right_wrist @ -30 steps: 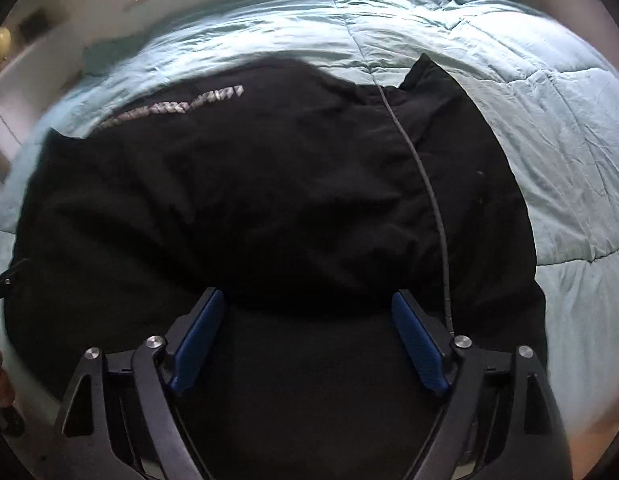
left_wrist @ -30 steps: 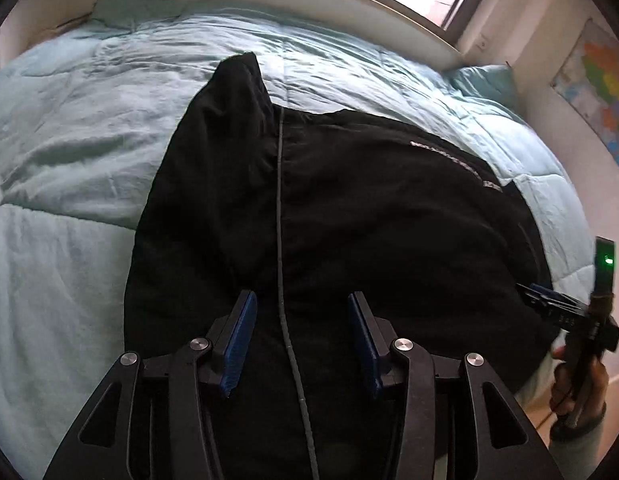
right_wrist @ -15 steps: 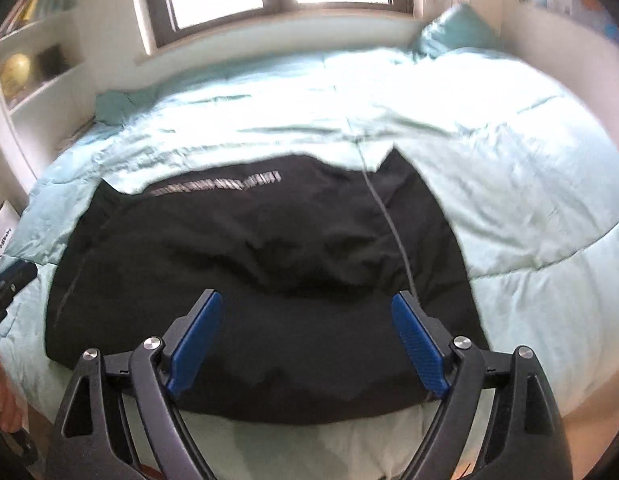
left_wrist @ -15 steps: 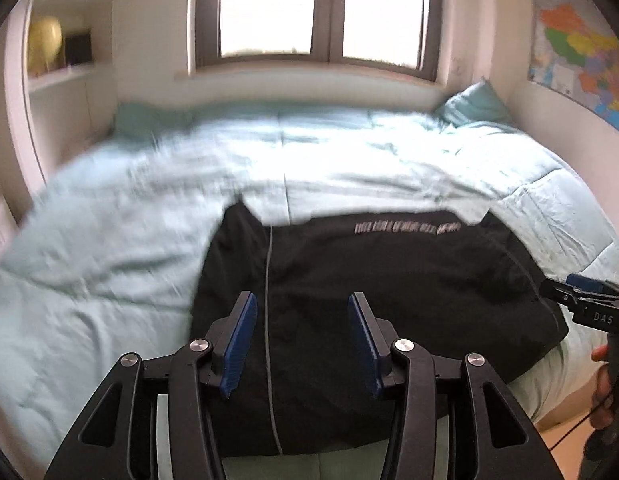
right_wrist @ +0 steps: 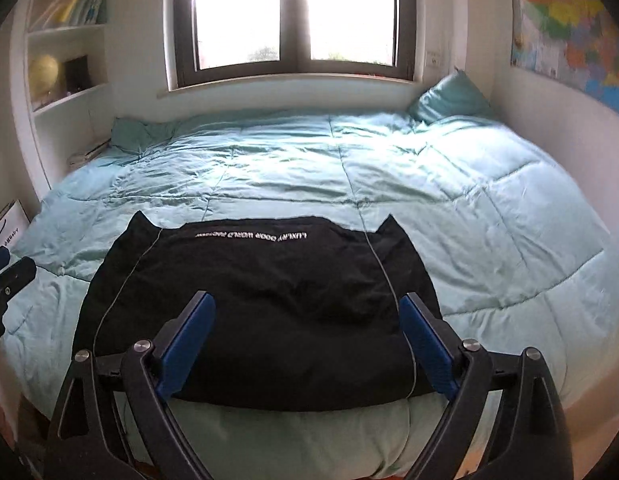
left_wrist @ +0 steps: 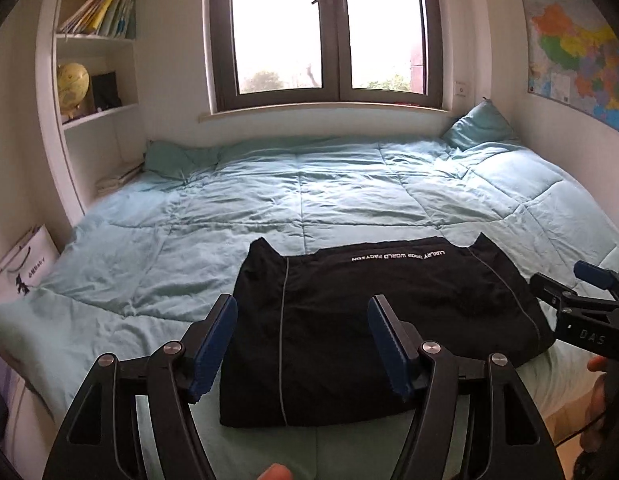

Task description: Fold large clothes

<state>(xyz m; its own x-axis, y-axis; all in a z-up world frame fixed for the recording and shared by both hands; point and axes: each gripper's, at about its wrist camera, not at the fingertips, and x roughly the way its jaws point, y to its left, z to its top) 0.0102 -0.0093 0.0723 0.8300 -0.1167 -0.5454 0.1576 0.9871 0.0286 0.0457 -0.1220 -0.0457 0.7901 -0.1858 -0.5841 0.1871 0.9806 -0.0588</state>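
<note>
A black garment (left_wrist: 373,328) (right_wrist: 261,304) lies folded into a flat rectangle near the front edge of the bed, with a line of white lettering along its far edge and thin grey piping down each side. My left gripper (left_wrist: 301,340) hangs above and in front of it, its jaws opening with nothing between them. Over the garment's near edge my right gripper (right_wrist: 305,344) also stands wide, its jaws still opening, and holds nothing. It shows in the left wrist view as well, the right gripper (left_wrist: 581,292) at the picture's right edge with a hand under it.
A pale green quilt (left_wrist: 309,196) covers the bed (right_wrist: 449,208). Pillows (left_wrist: 477,128) lie at the far corners under a window (left_wrist: 325,32). White shelves (left_wrist: 93,76) with books and a globe stand at the left. A map (left_wrist: 577,52) hangs on the right wall. A white bag (left_wrist: 21,264) leans at the left.
Both grippers have risen and drawn back from the garment, so the whole room now shows. The left jaws have spread wider. The garment lies still on the bed.
</note>
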